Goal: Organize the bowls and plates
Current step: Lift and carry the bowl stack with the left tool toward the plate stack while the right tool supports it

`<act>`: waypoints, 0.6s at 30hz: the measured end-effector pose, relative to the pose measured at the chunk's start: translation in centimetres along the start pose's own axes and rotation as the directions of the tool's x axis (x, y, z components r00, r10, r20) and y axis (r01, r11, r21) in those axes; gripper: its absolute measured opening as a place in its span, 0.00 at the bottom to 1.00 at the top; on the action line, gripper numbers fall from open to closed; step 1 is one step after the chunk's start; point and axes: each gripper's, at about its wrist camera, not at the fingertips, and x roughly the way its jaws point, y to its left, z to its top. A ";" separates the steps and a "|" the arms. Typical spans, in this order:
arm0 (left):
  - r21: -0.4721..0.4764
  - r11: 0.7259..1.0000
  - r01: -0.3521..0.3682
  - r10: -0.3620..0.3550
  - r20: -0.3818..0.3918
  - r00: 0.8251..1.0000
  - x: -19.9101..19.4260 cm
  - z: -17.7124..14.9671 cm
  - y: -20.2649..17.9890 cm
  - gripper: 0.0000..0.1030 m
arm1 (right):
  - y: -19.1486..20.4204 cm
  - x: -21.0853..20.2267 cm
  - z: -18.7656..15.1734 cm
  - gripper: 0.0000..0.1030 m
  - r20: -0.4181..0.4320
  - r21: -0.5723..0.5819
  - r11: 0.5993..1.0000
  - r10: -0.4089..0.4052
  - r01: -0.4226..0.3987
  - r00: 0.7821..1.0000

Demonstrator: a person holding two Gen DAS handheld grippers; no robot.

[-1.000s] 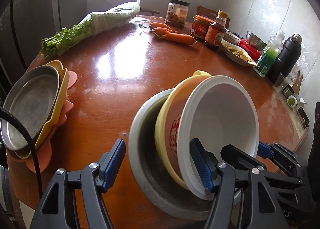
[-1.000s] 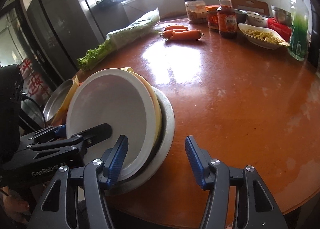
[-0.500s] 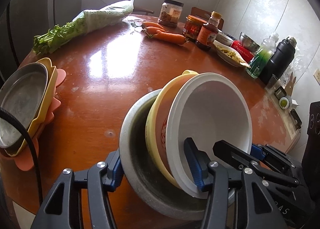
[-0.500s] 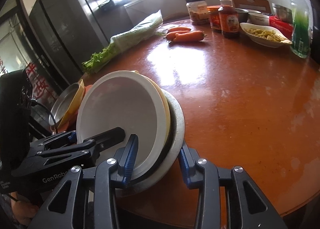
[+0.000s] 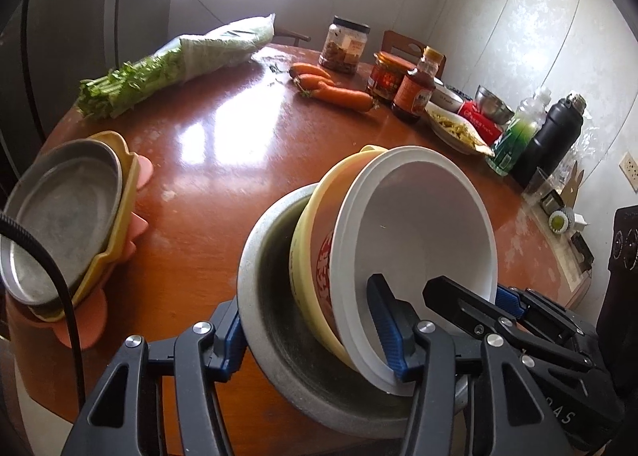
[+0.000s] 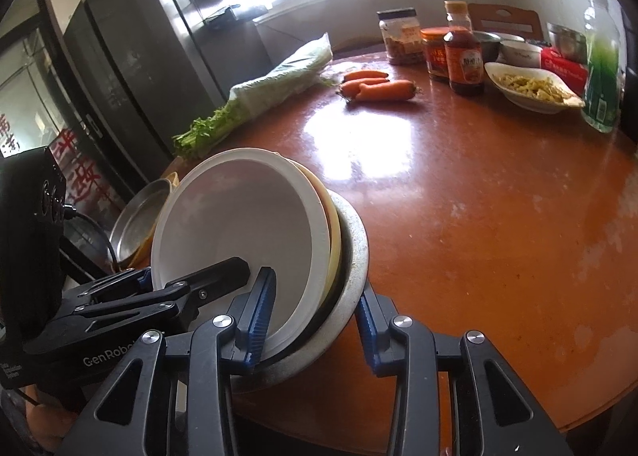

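A nested stack of bowls sits tilted near the table's front edge: a white bowl (image 5: 422, 224) inside a yellow bowl (image 5: 315, 232) inside a grey metal bowl (image 5: 271, 312). My left gripper (image 5: 307, 332) is shut across the stack's near rims, one finger inside the white bowl, one outside the grey bowl. My right gripper (image 6: 315, 316) is shut on the same stack from the other side; there the white bowl (image 6: 239, 224) and grey bowl (image 6: 355, 248) show. A metal plate (image 5: 60, 212) lies on a yellow plate (image 5: 119, 216) and pink plate (image 5: 83, 320) at the left.
On the round brown table (image 5: 223, 160) lie bagged greens (image 5: 179, 61), carrots (image 5: 335, 91), jars and a sauce bottle (image 5: 414, 93), a dish of food (image 5: 454, 125), a green bottle (image 5: 518, 133) and a black flask (image 5: 554, 137). A fridge (image 6: 131, 69) stands behind the left side.
Both grippers moved in and closed on the bowl stack's rims; a second ago both stood open around it. The stack looks slightly raised and tilted.
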 end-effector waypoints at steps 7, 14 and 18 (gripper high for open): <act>-0.004 1.000 -0.002 0.002 0.056 0.998 -2.5 1.3 0.8 0.53 | 1.6 -0.6 1.7 0.39 0.031 -0.024 0.999 0.027 -0.026 0.999; -0.028 0.999 -0.026 0.029 0.128 0.991 -5.8 3.5 3.2 0.53 | 5.2 -0.6 4.4 0.39 0.064 -0.081 0.995 0.065 -0.060 0.996; -0.052 0.998 -0.045 0.053 0.170 0.984 -7.9 4.4 5.2 0.53 | 7.8 -0.5 5.8 0.39 0.083 -0.127 0.989 0.093 -0.082 0.992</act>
